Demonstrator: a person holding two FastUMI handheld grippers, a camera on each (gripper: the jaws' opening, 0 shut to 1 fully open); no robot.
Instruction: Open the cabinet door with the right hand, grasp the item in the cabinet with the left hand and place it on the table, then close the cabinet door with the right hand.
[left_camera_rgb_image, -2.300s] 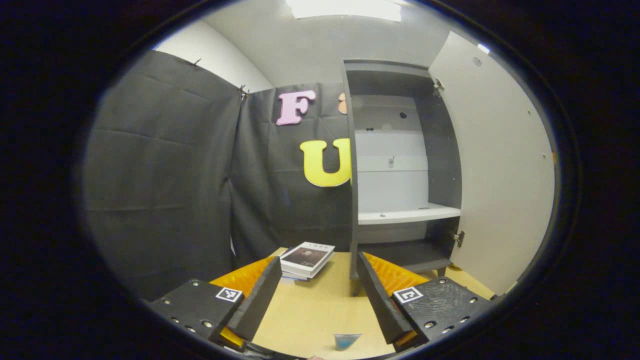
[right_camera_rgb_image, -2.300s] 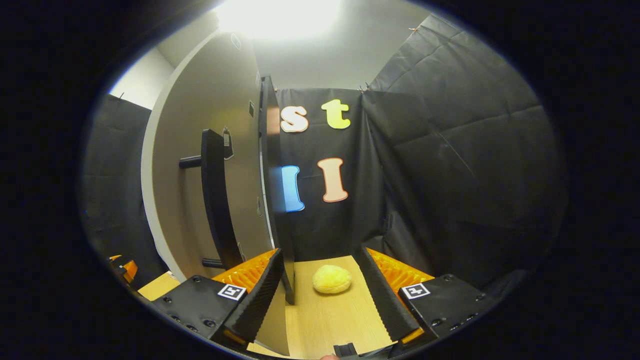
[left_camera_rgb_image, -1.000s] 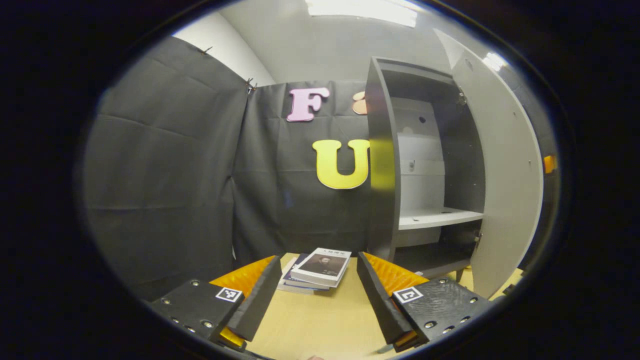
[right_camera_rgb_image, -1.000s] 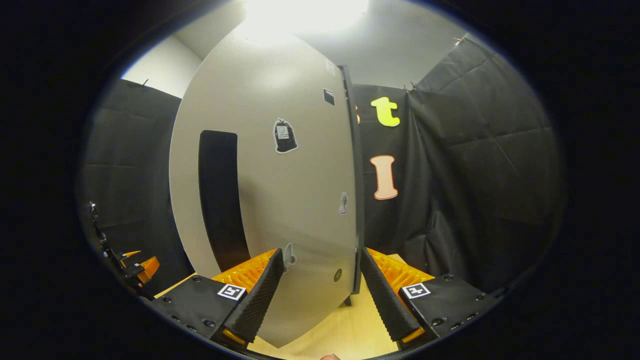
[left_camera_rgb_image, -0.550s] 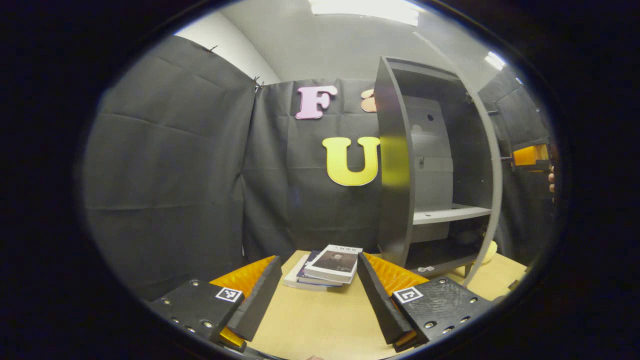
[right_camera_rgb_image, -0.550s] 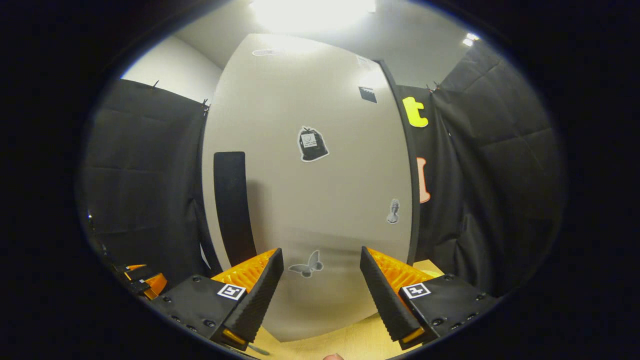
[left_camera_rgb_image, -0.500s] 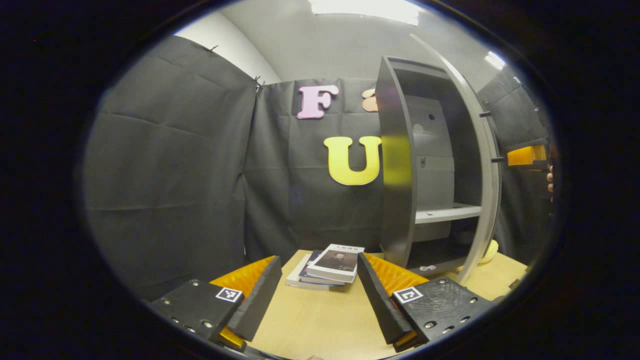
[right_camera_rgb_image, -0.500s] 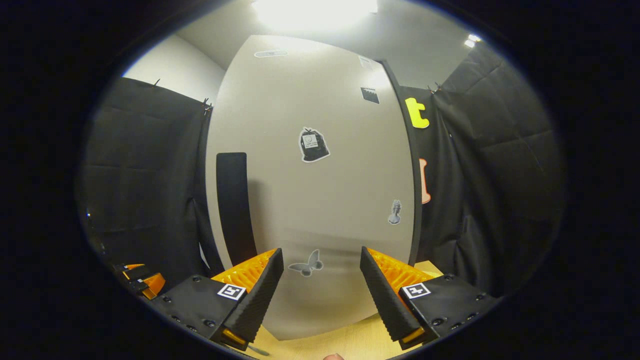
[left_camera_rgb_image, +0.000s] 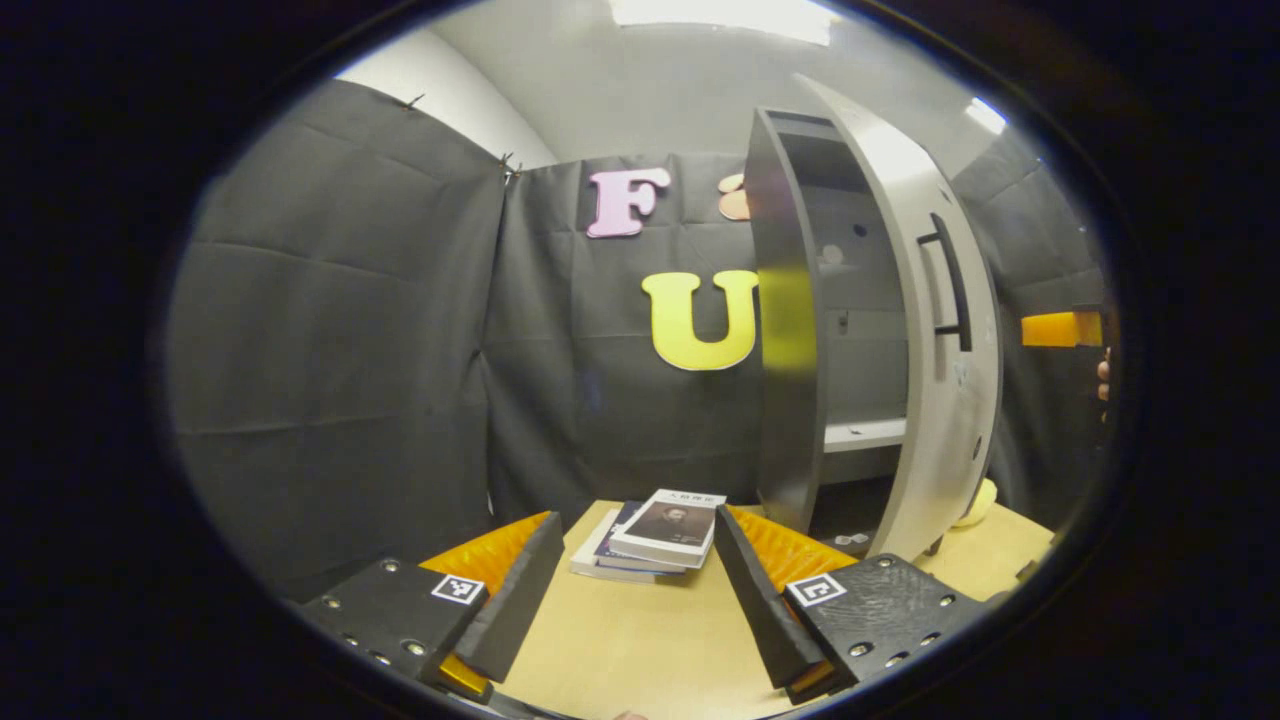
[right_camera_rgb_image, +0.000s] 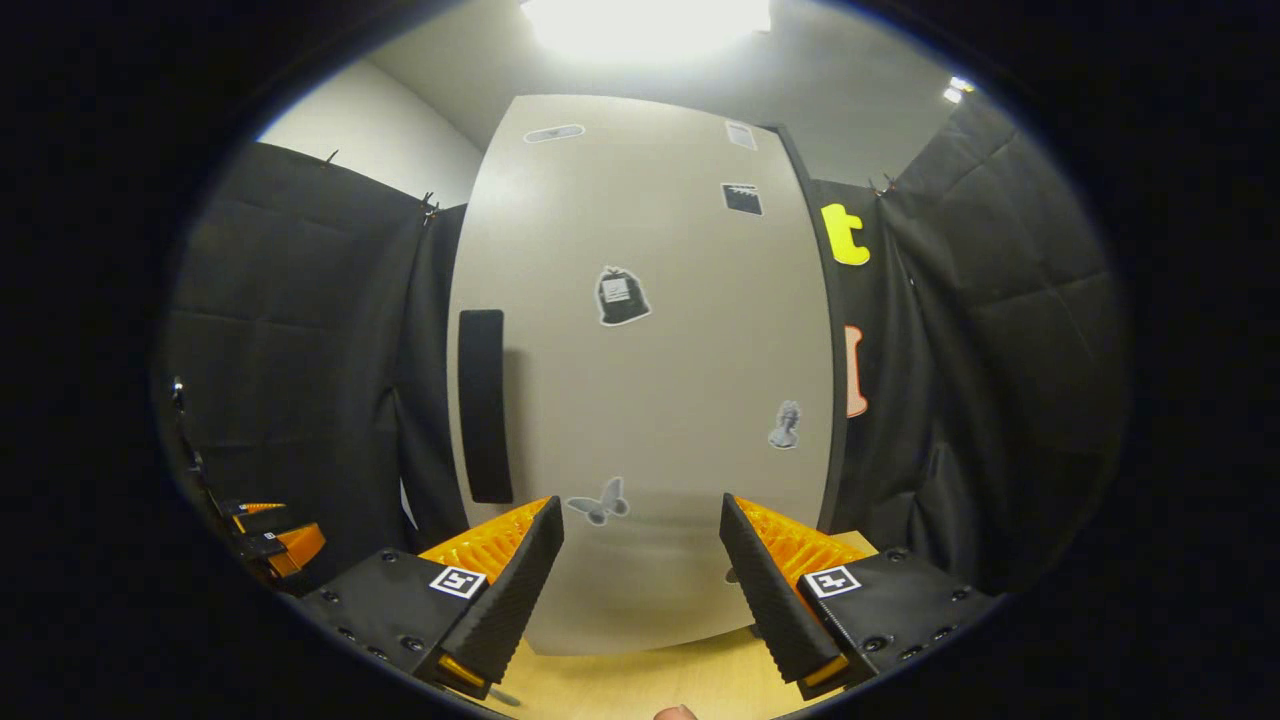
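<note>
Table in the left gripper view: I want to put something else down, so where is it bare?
The table is bare in front of the stack of books, between the open left tongs. There is another bare strip right of the half-shut cabinet door, near a yellow lump. It is crowded by the books and the cabinet foot.

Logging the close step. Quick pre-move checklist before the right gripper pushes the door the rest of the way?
1. Cabinet door shut: not ok, a gap to the cabinet shows in the left gripper view.
2. Right gripper free to push: ok, open and empty, facing the door front.
3. Right gripper touching the door: cannot tell.
4. Left gripper out of the door's path: ok, open and empty over the table, pointing at the books.
5. Shelf cleared: ok for the visible part.
6. Which item was taken out: cannot tell; a yellow object lies beyond the door.
</note>
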